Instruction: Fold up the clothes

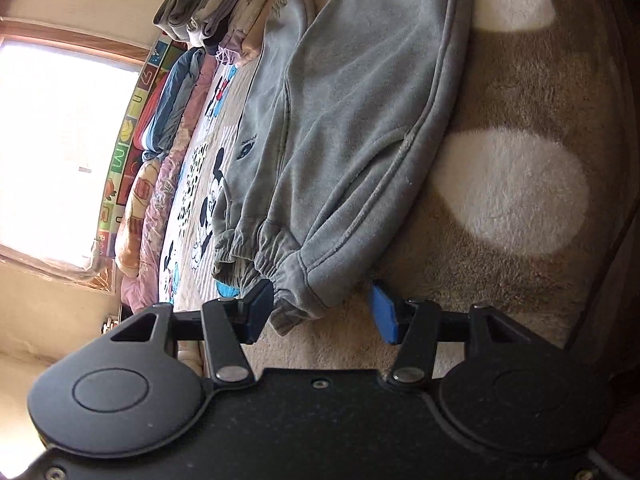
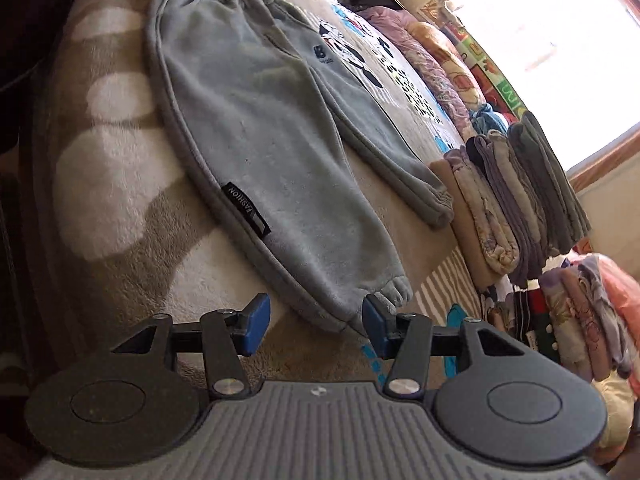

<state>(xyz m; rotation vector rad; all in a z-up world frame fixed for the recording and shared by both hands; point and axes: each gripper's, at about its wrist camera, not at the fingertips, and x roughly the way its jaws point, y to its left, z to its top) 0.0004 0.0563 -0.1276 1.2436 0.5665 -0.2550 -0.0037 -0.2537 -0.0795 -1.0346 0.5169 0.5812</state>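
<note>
Lying flat on a beige plush blanket (image 2: 120, 200) with pale round spots, the grey fleece sweatpants (image 2: 256, 136) stretch from one gripper to the other. The left gripper (image 1: 320, 312) has its jaws spread wide at the waistband end: the gathered elastic waistband (image 1: 256, 264) bunches just ahead of the jaws, its corner reaching into the gap, and the dark blue pad on one side sits right against the gathered cloth, while the other pad stands clear over the blanket. Nothing is clamped.

The right gripper (image 2: 316, 320) is likewise spread wide, at the ankle end. The elastic cuff (image 2: 384, 292) of the nearer leg lies just ahead of and between the jaws, close beside one blue pad; whether it touches cannot be told. A black "FASHION" label (image 2: 246, 216) is sewn on that leg's outer seam, further ahead of the jaws. The second leg runs alongside, its cuff ending near a row of folded clothes (image 2: 512, 208) standing on edge beyond the jaws. A cartoon-mouse print bedsheet (image 1: 200, 184) shows past the sweatpants, with a bright window (image 1: 60, 152) behind.
</note>
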